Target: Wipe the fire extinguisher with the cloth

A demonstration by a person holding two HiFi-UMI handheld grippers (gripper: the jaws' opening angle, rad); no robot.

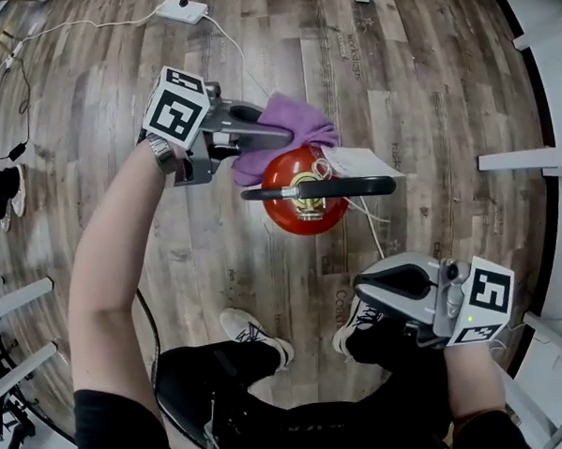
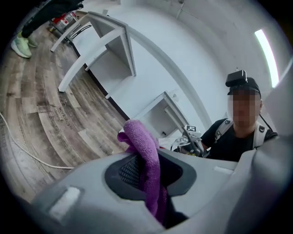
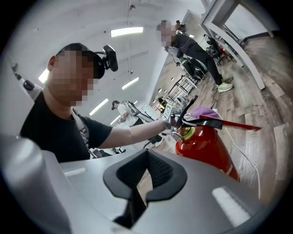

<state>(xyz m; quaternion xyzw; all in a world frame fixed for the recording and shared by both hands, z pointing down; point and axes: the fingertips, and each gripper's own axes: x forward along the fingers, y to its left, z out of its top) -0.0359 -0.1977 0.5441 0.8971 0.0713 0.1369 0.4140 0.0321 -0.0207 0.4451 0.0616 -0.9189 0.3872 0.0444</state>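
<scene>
Two grippers are working around one fire extinguisher (image 1: 305, 206), which is standing upright on the wooden floor (image 1: 115, 105) just beyond the person's shoes (image 1: 257, 335). Nearest, on the right, the right gripper (image 1: 367, 286) is hovering with its jaws closed on nothing, near the red cylinder but apart from it. Past the black handle (image 1: 319, 190), on the far left, the left gripper (image 1: 278, 134) is clamping its jaws on the purple cloth (image 1: 299, 122). The loose bunch of cloth is hanging at the extinguisher's far-left shoulder. Whether it is pressing on the paint I cannot tell.

To wipe well, I would be laying the fabric, not the grey jaw tips, flat on the red body. I would be sweeping round and down while steering clear of the handle and the white tag (image 1: 364, 160). The extinguisher is looking tall and narrow, so a sideways push is risking a topple. The free gripper seems well placed for steadying it.

Grey-brown planks are running away underfoot, and white cables are trailing to a power strip (image 1: 181, 9) at the far edge. White table legs (image 1: 527, 159) are lining the right side. Farther off, another person is standing among equipment under glowing ceiling strips.
</scene>
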